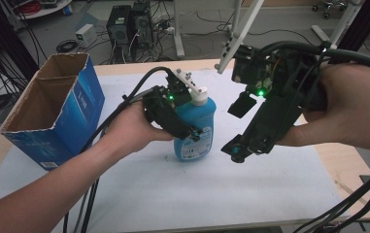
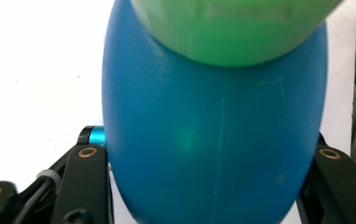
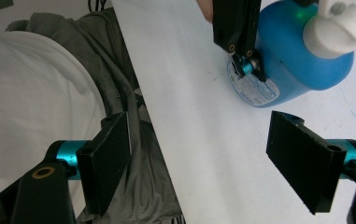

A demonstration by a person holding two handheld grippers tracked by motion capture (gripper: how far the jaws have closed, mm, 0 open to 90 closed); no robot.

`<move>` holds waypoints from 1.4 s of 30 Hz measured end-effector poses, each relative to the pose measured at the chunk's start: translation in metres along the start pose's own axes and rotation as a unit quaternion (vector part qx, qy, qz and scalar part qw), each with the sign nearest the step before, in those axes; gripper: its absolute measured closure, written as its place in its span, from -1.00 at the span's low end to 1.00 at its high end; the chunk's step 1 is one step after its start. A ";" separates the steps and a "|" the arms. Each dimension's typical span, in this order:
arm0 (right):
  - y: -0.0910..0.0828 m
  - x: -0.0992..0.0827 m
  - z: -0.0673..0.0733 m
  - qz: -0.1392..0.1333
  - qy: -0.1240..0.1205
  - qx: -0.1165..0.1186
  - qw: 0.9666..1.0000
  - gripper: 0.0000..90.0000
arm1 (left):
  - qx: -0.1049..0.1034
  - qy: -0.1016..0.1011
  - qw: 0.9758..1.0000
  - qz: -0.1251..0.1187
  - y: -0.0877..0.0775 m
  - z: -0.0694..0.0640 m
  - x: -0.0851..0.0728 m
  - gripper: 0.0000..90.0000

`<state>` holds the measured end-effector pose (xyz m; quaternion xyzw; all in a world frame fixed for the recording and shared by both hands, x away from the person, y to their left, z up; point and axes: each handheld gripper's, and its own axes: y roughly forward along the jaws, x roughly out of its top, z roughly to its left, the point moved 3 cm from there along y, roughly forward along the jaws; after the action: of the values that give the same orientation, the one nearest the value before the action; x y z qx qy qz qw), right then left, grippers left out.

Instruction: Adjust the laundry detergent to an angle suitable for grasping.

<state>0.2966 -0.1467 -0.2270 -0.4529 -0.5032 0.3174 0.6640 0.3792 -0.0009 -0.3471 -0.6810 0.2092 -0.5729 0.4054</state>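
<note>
**Blue bottle clamped by left tool, right tool held wide**

Landmark: blue pump bottle (image 1: 195, 127), standing upright near the middle of the white-covered counter (image 1: 250, 189).

Left of the bottle, well apart: an open cardboard box (image 1: 51, 111) with blue printed sides, near the counter's left edge. Its inside looks bare, though the high view does not reach the bottom.

At the bottle: the left hand-held gripper (image 1: 185, 124) grips it, one jaw on each side of the blue body. In the left gripper view the bottle (image 2: 213, 140) sits between the two black jaws, pressed against both. The white pump head (image 1: 198, 95) tops the bottle; it reads green in the left gripper view, probably tinted by the tool's green light. A white label (image 3: 254, 87) is on the lower body, beside the left tool's jaw tip.

Right of the bottle, apart from it: the right hand-held gripper (image 1: 238, 128), raised above the counter and angled down toward the bottle. Its jaws stand wide apart with nothing between them (image 3: 199, 158).

Right gripper view also shows grey cloth (image 3: 119, 88) beyond the counter edge.
</note>
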 end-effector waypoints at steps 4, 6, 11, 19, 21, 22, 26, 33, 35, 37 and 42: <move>-0.001 0.001 0.001 -0.004 -0.006 0.000 1.000 -0.52 | -0.018 0.024 1.000 -0.004 -0.013 0.004 -0.003 -0.02; -0.001 0.001 0.001 -0.003 -0.005 -0.001 1.000 -0.52 | -0.025 0.038 0.999 -0.006 -0.017 0.006 -0.005 -0.02; -0.001 0.001 0.001 -0.002 -0.006 0.000 1.000 -0.52 | -0.041 0.075 0.996 0.004 -0.026 0.007 -0.014 -0.02; 0.001 0.004 0.002 -0.001 -0.008 0.001 1.000 -0.52 | -0.057 0.094 0.994 0.005 -0.026 0.009 -0.027 -0.02; 0.001 0.004 0.001 -0.001 -0.011 0.001 1.000 -0.52 | -0.061 0.102 0.993 0.007 -0.024 0.009 -0.031 -0.02; 0.001 0.004 0.002 0.001 -0.010 0.002 1.000 -0.52 | -0.063 0.100 0.993 0.007 -0.022 0.009 -0.033 -0.02; 0.002 0.004 0.002 0.003 -0.009 0.002 1.000 -0.52 | -0.064 0.111 0.992 0.014 -0.017 0.008 -0.038 -0.02; 0.003 0.005 0.002 0.002 -0.013 0.003 1.000 -0.52 | -0.071 0.118 0.990 0.004 -0.011 0.007 -0.042 -0.02; 0.003 0.006 0.003 0.002 -0.014 0.003 1.000 -0.52 | -0.071 0.119 0.990 0.000 -0.011 0.007 -0.043 -0.02; 0.004 0.006 0.002 0.002 -0.015 0.004 1.000 -0.52 | -0.072 0.122 0.990 0.001 -0.011 0.007 -0.042 -0.02; 0.005 0.006 0.003 0.004 -0.016 0.004 1.000 -0.52 | -0.069 0.109 0.992 -0.002 -0.011 0.008 -0.045 -0.03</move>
<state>0.2959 -0.1390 -0.2294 -0.4472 -0.5110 0.3286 0.6564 0.3728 0.0419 -0.3662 -0.6409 0.2902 -0.6287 0.3312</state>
